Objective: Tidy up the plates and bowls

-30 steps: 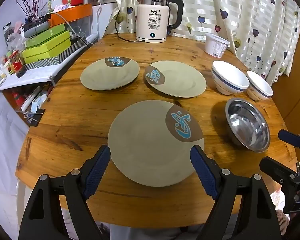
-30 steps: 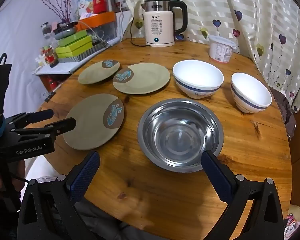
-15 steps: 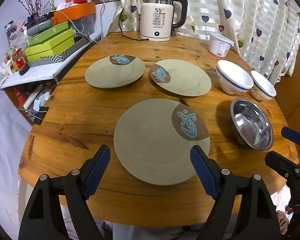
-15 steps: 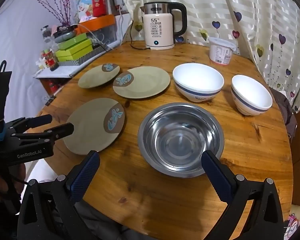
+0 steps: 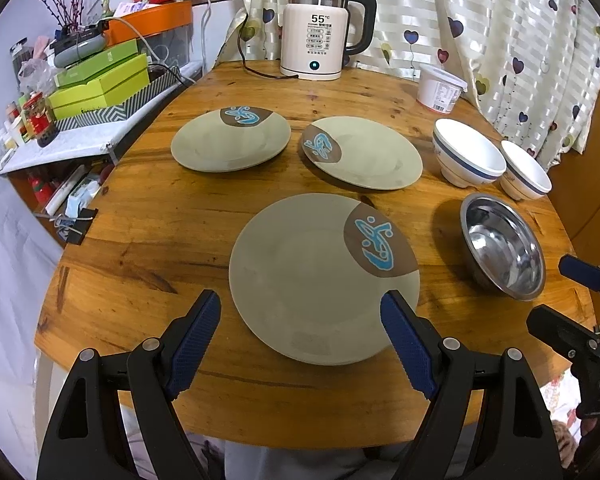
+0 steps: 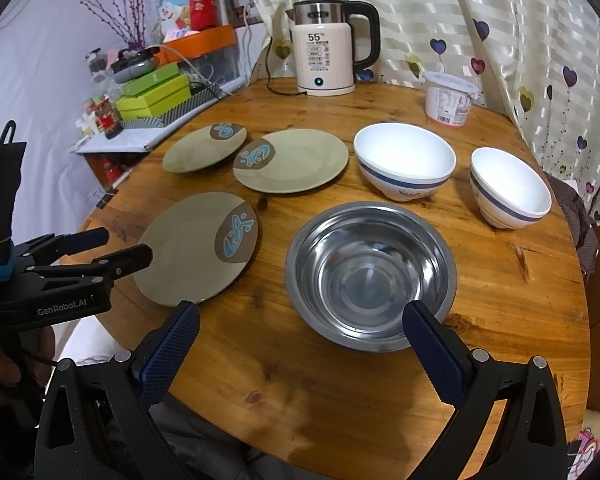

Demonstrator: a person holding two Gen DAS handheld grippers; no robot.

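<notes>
Three olive-green plates, each marked with a brown patch and a blue swirl, lie flat on the round wooden table [image 5: 148, 216] in front of you, with the steel bowl [image 6: 370, 272] as the marker: the near plate [image 5: 320, 276] sits just to its left, the middle plate [image 5: 364, 152] lies beyond that plate toward the kettle [image 5: 320, 28], and the far plate [image 5: 230, 142] lies left of the middle one, close to it but apart from it in your left camera. Two white bowls with a blue band stand behind the steel bowl, the larger bowl [image 6: 404, 160] directly beyond it and the smaller bowl [image 6: 510, 186] to its right; a white lidded tub [image 6: 450, 98] stands farther back near the heart-patterned curtain [image 6: 520, 20]. Your left gripper [image 5: 300, 324] hangs spread wide over the near edge of the near plate, its blue pads either side of the rim, pinching nothing. Your right gripper [image 6: 300, 344] is likewise spread, framing the near rim of the steel bowl, holding nothing. Compared with a second ago, the near plate sits a little farther right between your left pads, and the kettle and back of the table show lower in both views.
</notes>
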